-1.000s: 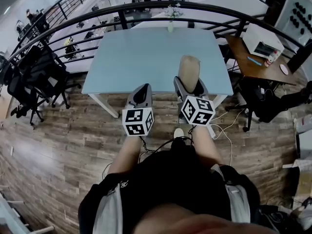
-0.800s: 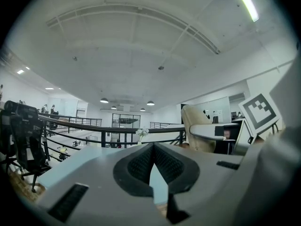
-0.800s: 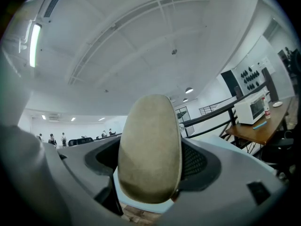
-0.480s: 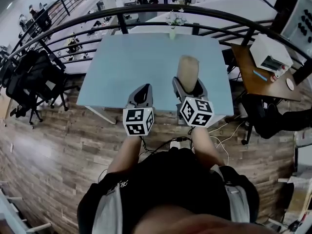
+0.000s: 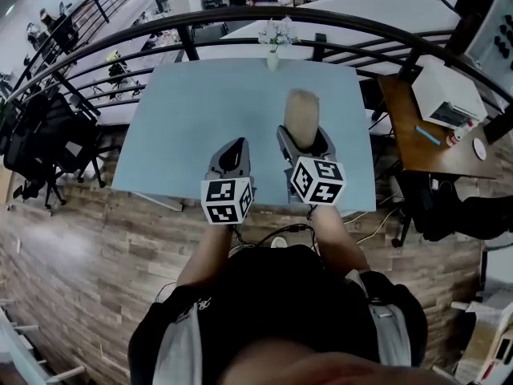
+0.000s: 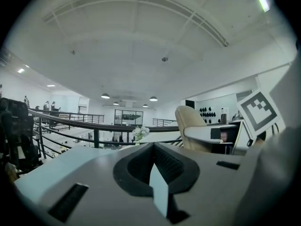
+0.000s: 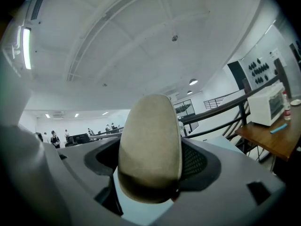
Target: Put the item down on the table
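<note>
A tan, rounded, loaf-shaped item (image 5: 300, 117) stands upright between the jaws of my right gripper (image 5: 303, 140), which is shut on its lower part. In the right gripper view the item (image 7: 150, 145) fills the middle and hides the jaw tips. It hangs over the near right part of the pale blue table (image 5: 200, 103). My left gripper (image 5: 232, 154) is level with it on the left, over the table's near edge, jaws together and holding nothing. From the left gripper view the item (image 6: 189, 122) shows at the right, past the left gripper (image 6: 153, 166).
A small vase of white flowers (image 5: 272, 40) stands at the table's far edge, in front of a black railing (image 5: 337, 14). A wooden side table (image 5: 433, 139) with a white appliance (image 5: 449, 95) is to the right. Black chairs (image 5: 40, 135) stand at the left on the wood floor.
Both grippers have moved forward, from over the floor and table edge to over the table's near part. The right gripper still holds the tan item upright.
</note>
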{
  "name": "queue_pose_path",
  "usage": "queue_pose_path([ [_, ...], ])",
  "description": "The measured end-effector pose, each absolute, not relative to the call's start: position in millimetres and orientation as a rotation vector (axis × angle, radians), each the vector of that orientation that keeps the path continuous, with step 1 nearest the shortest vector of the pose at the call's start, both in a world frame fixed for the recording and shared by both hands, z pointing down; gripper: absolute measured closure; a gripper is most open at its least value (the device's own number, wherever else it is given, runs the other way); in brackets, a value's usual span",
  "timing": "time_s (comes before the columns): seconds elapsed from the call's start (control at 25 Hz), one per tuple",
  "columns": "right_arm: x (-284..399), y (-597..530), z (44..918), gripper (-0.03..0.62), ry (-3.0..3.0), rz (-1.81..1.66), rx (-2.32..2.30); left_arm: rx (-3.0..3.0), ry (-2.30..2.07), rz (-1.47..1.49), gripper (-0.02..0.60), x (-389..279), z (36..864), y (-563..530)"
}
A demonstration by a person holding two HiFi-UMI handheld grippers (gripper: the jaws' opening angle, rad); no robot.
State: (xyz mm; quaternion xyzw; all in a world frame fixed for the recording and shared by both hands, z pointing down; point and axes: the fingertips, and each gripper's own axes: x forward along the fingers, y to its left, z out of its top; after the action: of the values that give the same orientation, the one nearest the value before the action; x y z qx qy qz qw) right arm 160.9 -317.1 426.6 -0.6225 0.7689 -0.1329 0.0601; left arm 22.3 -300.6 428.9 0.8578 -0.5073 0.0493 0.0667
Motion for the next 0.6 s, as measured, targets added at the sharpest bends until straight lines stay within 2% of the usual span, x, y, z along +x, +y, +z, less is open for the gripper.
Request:
queue_pose_path([
  [0.6, 146.5, -410.7, 506.8, 0.217, 2.422, -0.626, -1.948, 2.528, -1.564, 0.215, 0.572, 5.1, 444.6, -374.1],
])
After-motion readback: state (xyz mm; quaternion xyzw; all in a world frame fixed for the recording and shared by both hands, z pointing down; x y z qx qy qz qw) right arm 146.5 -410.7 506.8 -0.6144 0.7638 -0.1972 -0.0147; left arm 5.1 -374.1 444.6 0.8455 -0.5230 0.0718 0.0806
